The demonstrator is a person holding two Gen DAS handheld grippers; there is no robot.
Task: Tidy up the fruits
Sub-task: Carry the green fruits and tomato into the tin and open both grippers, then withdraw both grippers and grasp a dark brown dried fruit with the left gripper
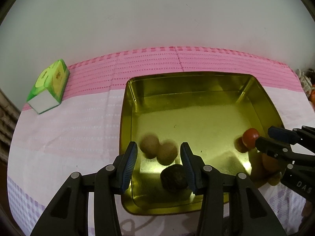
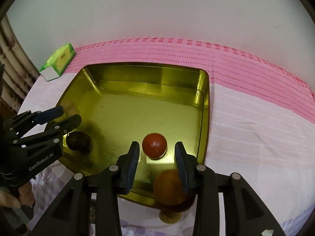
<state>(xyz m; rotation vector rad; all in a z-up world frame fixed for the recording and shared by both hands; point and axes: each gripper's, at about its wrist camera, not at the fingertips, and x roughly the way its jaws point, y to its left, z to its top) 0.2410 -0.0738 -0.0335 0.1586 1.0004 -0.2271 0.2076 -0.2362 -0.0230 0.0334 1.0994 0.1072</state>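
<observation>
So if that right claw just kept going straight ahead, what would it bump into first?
Most likely the red fruit, lying in the gold tin just beyond the open right claw. Depth is hard to judge here.

Setting: domestic room, likely a home. Evidence: tabletop [image 2: 256, 137] covered with a soft pink-and-white woven cloth with lilac checks at the near edge; plain white wall [image 1: 157, 19] directly behind. Gold metal tin [image 2: 205, 98] of the biscuit-box kind sits on the cloth, holding loose fruit. Green tissue pack [image 1: 49, 88] lies at far left. Patterned curtain or similar fabric [image 2: 11, 59] at left margin, blurred.
</observation>
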